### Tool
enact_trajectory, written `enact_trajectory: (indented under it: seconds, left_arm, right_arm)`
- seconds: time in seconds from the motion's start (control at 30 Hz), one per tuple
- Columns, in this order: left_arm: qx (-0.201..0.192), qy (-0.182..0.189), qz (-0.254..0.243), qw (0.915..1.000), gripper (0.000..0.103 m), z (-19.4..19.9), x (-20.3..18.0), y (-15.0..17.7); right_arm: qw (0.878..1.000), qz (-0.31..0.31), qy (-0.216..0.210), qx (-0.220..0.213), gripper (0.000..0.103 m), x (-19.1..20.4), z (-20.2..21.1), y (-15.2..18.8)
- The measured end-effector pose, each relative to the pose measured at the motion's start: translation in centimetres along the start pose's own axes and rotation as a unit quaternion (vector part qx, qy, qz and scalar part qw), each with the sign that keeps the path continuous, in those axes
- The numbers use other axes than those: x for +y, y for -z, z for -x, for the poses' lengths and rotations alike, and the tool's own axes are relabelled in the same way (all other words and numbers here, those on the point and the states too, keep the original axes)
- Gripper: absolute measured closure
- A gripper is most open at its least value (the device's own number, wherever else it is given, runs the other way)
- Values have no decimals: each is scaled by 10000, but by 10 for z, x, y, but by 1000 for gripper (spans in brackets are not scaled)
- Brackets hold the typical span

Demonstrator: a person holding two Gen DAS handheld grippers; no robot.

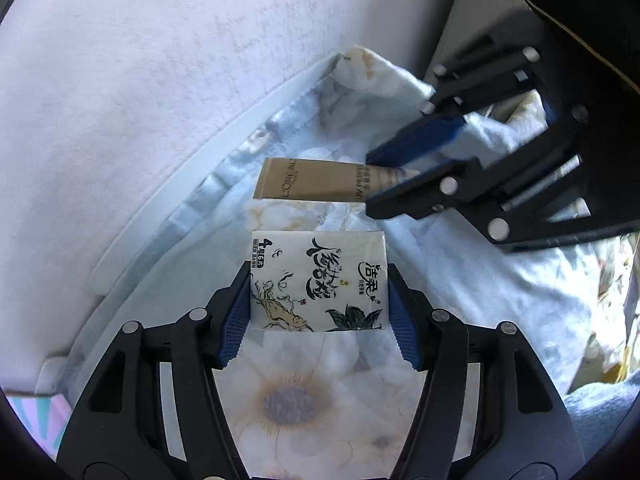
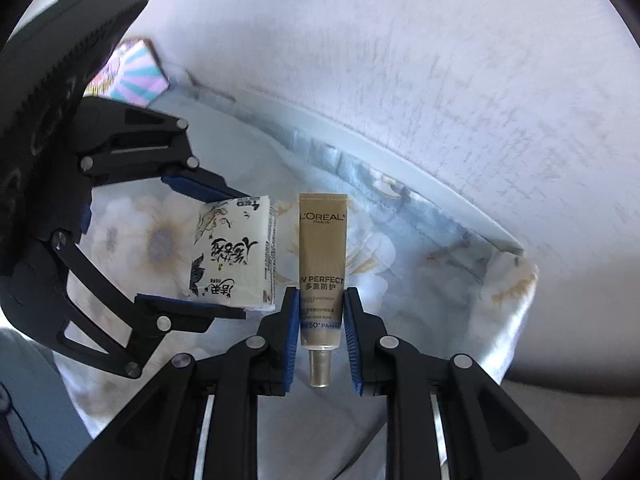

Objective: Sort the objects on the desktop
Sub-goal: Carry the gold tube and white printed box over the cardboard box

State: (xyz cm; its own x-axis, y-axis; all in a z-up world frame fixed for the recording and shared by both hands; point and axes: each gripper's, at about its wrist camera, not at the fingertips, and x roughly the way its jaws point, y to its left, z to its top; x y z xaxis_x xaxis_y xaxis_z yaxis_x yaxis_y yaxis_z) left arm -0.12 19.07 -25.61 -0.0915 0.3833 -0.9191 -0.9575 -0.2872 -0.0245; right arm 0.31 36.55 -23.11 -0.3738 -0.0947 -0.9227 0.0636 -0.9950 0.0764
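Observation:
My left gripper (image 1: 319, 280) is shut on a white tissue pack (image 1: 319, 280) with black Chinese lettering and holds it above the floral cloth (image 1: 304, 400). The pack also shows in the right wrist view (image 2: 234, 254), clamped in the left gripper (image 2: 224, 252). My right gripper (image 2: 321, 300) is shut on a gold L'Oreal tube (image 2: 322, 264), cap toward the camera. In the left wrist view the tube (image 1: 312, 180) sticks out leftward from the right gripper (image 1: 374, 180), just beyond the pack.
The floral cloth covers the desk beside a white wall (image 1: 140, 80), along a pale ledge (image 2: 400, 152). A colourful striped box (image 2: 136, 76) lies at the far left by the wall. The cloth bunches up at the right end (image 1: 500, 128).

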Motion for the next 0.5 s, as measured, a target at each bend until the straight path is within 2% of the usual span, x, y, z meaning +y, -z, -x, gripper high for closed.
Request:
enact_trajectory:
  seconds: [0.13,0.3,0.4,0.5]
  left_arm:
    - [-75,0,180,9998,44,34,5,7]
    - [83,-127,517,9985,44,83,20,8]
    - [-91,-260,782,9966,44,115,28,11]
    - [-221,-477,1120,9923,44,143,57,21]
  right_arm:
    - [9985,-494,-176,-185,83,8,22,3]
    - [9989,-446,-34,-156,83,32,57,-3]
    - [9989,-413,-47,-215,83,46,82,-16]
    - [9991,-247,-24,-339,83,63,104,-38]
